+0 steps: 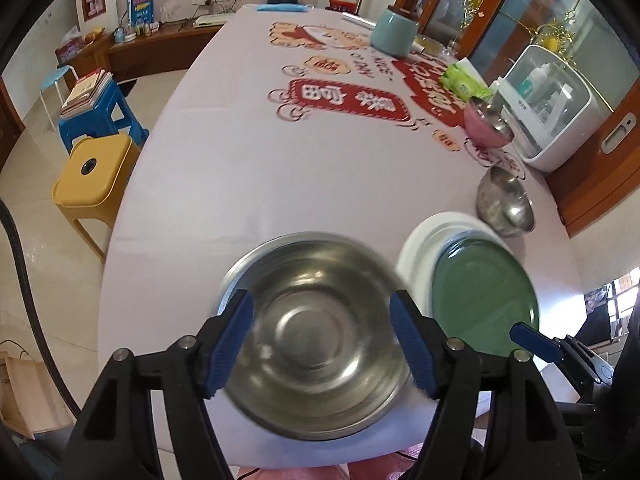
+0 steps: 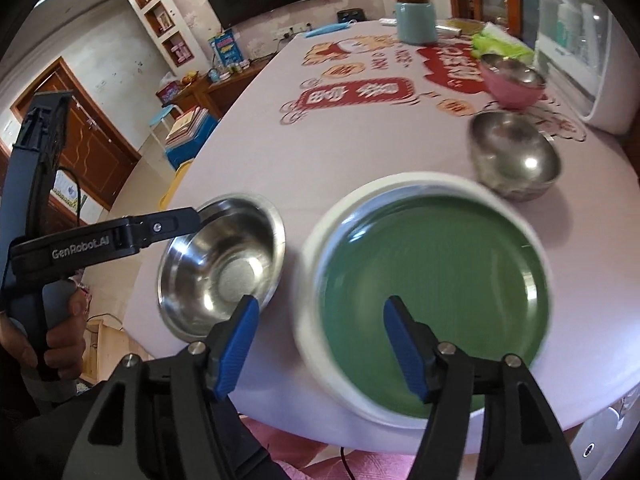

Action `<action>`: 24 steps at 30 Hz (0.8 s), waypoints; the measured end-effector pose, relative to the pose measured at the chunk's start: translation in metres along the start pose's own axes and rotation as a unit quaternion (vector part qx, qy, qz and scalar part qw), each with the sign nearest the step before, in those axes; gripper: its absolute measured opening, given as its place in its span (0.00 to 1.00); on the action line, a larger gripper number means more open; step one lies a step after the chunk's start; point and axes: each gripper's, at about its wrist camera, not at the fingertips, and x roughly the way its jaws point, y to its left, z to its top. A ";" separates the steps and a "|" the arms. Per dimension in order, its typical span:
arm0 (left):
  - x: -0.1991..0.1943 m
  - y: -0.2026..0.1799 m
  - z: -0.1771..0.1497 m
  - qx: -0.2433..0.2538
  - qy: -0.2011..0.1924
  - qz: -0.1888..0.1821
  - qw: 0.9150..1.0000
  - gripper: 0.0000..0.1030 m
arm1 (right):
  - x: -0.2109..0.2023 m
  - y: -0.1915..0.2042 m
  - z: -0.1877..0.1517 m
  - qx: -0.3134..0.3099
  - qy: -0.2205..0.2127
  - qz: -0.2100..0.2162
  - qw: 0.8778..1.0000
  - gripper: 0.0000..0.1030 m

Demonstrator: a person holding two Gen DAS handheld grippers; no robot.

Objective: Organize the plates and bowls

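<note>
The left claw (image 1: 322, 344) stands spread above a steel bowl (image 1: 320, 332) on the desk (image 1: 240, 168), pinching nothing. The right view shows more — the right claw (image 2: 320, 344), also spread, above a green plate (image 2: 436, 284) nested in a white plate (image 2: 316, 344), and a hand (image 2: 60, 336) gripping the left handle.

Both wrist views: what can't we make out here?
- Left wrist view: near steel bowl motion-blurred; contact with the jaws unclear.
- Right wrist view: green plate and white plate beneath smeared; near rims hidden by the jaws.
- Both: contents of pink bowl too small.
</note>
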 end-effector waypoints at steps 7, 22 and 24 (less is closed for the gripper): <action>0.002 -0.041 0.003 -0.016 -0.009 0.006 1.000 0.73 | -0.015 -0.042 0.006 -0.002 0.002 -0.012 1.000 0.65; 0.019 -0.131 0.004 -0.035 -0.007 -0.016 0.999 0.74 | -0.030 -0.127 0.021 -0.017 0.021 -0.018 0.999 0.69; 0.021 -0.142 0.007 -0.037 -0.004 -0.031 0.999 0.74 | -0.030 -0.139 0.023 -0.023 0.028 -0.017 0.999 0.69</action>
